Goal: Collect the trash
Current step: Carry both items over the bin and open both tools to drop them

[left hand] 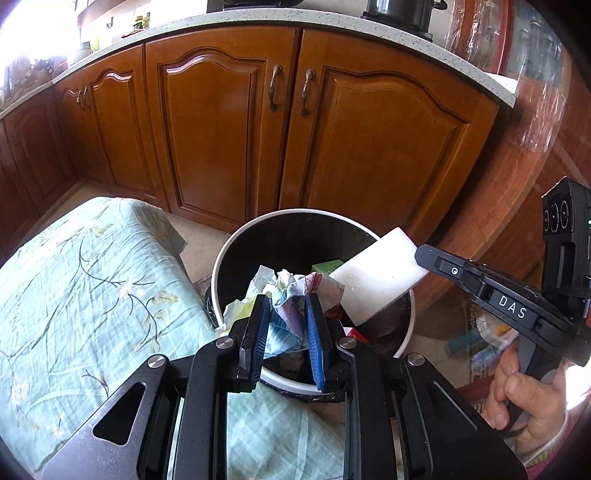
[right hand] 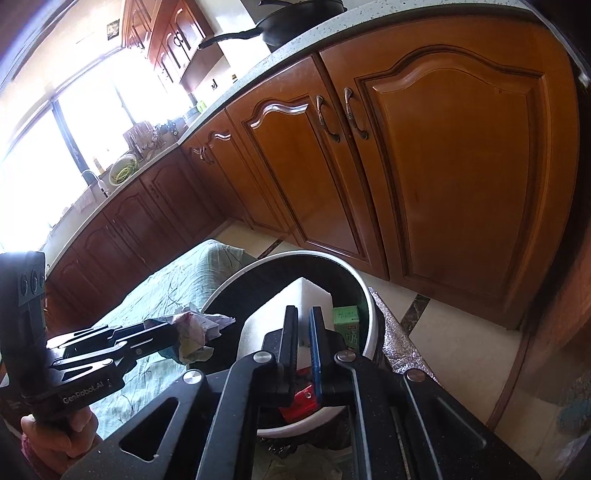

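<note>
A round trash bin [left hand: 236, 243] with a white rim and black liner stands on the floor before the cabinets. My left gripper [left hand: 287, 301] is shut on a crumpled wad of printed paper [left hand: 295, 288] and hangs over the bin's near side. From the right, my right gripper [left hand: 421, 258] holds a white foam block [left hand: 376, 275] over the bin. In the right wrist view the right gripper [right hand: 303, 314] is shut on the white foam block [right hand: 314, 291] above the bin [right hand: 364, 284]. The left gripper [right hand: 173, 330] with the paper wad [right hand: 199, 326] sits at its left. A green carton [right hand: 347, 325] and a red packet [right hand: 303, 400] lie inside.
A seat with a pale green floral cover [left hand: 85, 284] stands left of the bin. Brown wooden cabinet doors [left hand: 221, 140] rise behind it under a speckled countertop [left hand: 258, 20]. A plastic-wrapped round wooden piece [left hand: 524, 155] is at the right. A hand [left hand: 524, 398] grips the right tool's handle.
</note>
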Demonstrator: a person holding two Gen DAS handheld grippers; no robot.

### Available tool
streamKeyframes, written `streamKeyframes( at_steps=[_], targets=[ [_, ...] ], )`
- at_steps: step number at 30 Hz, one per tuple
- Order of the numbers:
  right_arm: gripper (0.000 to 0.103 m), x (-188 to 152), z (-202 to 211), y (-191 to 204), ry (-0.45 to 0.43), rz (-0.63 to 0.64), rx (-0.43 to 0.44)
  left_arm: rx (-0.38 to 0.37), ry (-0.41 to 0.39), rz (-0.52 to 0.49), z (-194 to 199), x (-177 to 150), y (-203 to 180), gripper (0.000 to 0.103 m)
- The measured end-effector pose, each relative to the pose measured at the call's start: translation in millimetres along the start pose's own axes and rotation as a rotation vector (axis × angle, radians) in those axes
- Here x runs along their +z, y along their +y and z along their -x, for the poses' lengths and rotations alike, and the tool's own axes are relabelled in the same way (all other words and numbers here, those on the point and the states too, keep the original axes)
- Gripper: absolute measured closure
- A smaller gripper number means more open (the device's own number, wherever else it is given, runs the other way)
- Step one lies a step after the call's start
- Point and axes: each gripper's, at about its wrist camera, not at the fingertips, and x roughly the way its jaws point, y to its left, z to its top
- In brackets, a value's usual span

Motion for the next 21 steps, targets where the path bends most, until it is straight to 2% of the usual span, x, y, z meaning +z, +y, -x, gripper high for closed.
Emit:
streamKeyframes(
  at_steps=[16,18,21],
  targets=[
    [0.1,5.6,-18.5,3.0,0.059,0.027,-0.033,0.027,0.056,-0.049,-24.3,4.4,-12.4,0.084],
    [0.095,6.1,-19.8,0.5,0.058,0.014,-0.032,0.024,0.066,-0.05,-26.5,5.3,-12.4,0.082],
    [0.093,6.5,-20.2,-3.9,0.061,-0.017,-0.025,0.025,0.073,-0.046,-28.3,6.3,-12.5,0.079]
  ],
)
